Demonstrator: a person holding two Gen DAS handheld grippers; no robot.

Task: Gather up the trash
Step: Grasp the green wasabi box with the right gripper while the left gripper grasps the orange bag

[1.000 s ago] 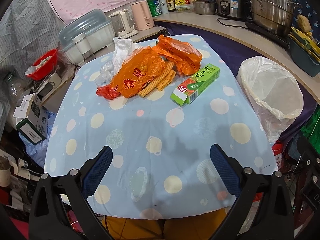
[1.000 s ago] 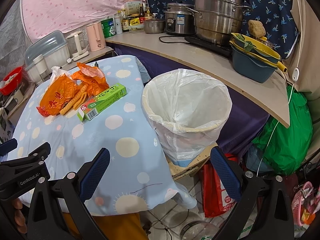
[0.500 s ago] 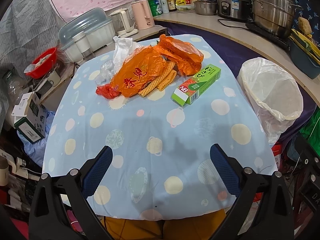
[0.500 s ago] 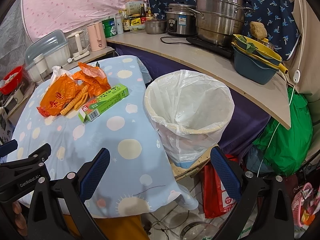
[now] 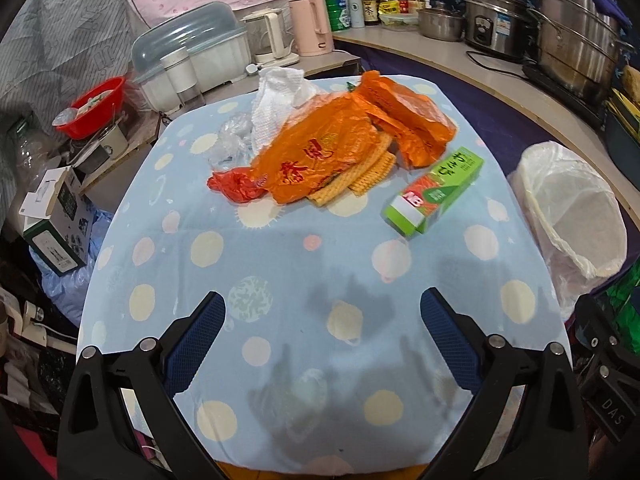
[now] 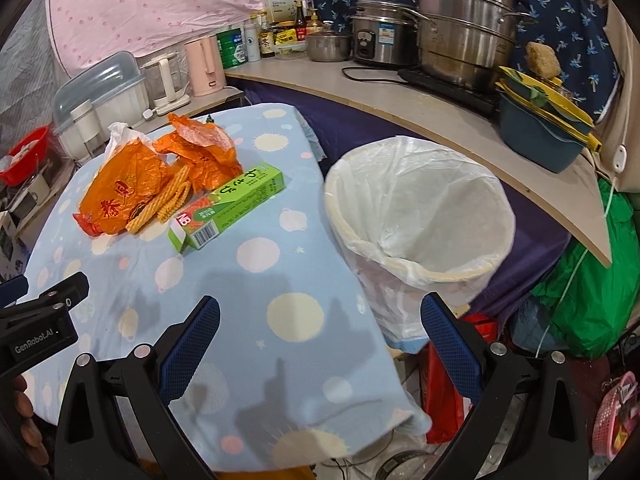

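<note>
Left gripper, jaws wide, empty, over the near tablecloth; far left, crumpled clear plastic and white tissue, partly hidden behind the orange bag; ridged crackers half covered by it; green wasabi box to the right; lined trash bin beside the table, its base out of sight; right gripper, jaws wide, empty.
</note>
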